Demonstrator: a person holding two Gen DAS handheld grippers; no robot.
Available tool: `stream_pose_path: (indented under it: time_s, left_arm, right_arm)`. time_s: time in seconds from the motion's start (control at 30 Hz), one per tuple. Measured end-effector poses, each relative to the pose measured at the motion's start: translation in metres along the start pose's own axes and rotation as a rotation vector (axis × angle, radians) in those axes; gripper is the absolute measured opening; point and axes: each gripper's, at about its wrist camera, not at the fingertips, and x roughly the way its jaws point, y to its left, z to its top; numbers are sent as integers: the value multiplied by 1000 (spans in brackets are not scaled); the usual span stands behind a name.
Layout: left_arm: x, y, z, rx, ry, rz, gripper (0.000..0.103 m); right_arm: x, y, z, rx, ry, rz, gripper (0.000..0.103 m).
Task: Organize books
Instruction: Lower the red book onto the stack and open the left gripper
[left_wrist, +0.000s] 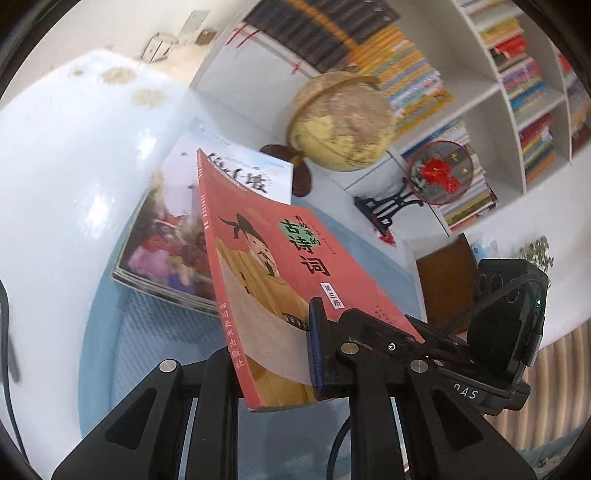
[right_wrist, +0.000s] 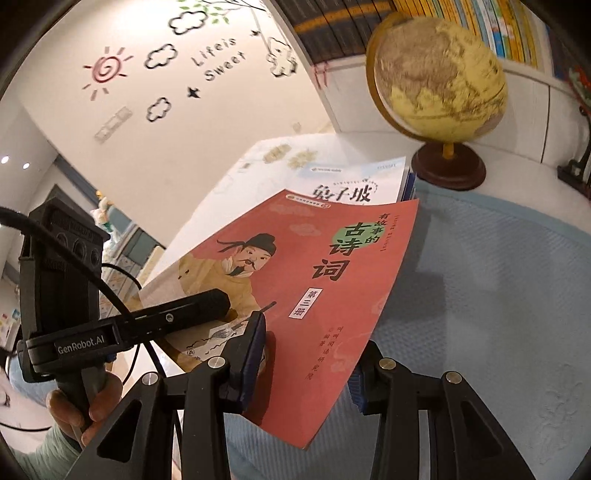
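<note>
A red paperback with a robed man on its cover (left_wrist: 258, 280) is held in the air above the table, and it also shows in the right wrist view (right_wrist: 314, 280). My left gripper (left_wrist: 273, 354) is shut on its lower spine edge. My right gripper (right_wrist: 306, 365) is shut on its lower part, one blue-padded finger (right_wrist: 251, 354) on the cover. The left gripper's body (right_wrist: 74, 295) shows at left in the right wrist view. A white book (left_wrist: 240, 170) lies on a colourful magazine (left_wrist: 166, 254) behind the red one.
A yellow globe (left_wrist: 340, 122) on a dark wooden base stands behind the books. A round red-flower ornament (left_wrist: 439, 173) on a black stand is to its right. White shelves full of books (left_wrist: 524, 99) rise behind. A light blue mat (right_wrist: 498, 295) covers the white table.
</note>
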Motion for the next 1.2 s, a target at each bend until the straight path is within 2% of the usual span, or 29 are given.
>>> stream_pose_path:
  time_s: [0.27, 0.4, 0.57, 0.73, 0.87, 0.97, 1.07, 1.17, 1.2]
  left_arm:
    - [28, 36, 43, -8, 41, -39, 13]
    - [40, 45, 57, -11, 61, -25, 15]
    - [47, 54, 61, -24, 88, 8, 23]
    - [43, 59, 57, -34, 97, 75, 26]
    - [38, 65, 53, -66, 97, 94, 26]
    - [29, 64, 48, -66, 86, 130, 26]
    - [14, 61, 41, -52, 53, 201, 27]
    - [-6, 52, 30, 0, 14, 343, 27]
    - [-13, 46, 26, 18, -1, 360, 27]
  right_arm:
    - [36, -5, 26, 62, 22, -35, 39]
    - [53, -14, 38, 99, 43, -32, 39]
    - [67, -22, 47, 111, 76, -27, 39]
    - [76, -24, 43, 123, 115, -13, 39]
    - [77, -25, 37, 139, 124, -20, 39]
    - [74, -26, 34, 142, 134, -29, 40]
    - [67, -24, 29, 131, 140, -51, 40]
    - [56, -23, 17, 114, 165, -86, 44]
    - [50, -23, 11, 108, 175, -100, 45]
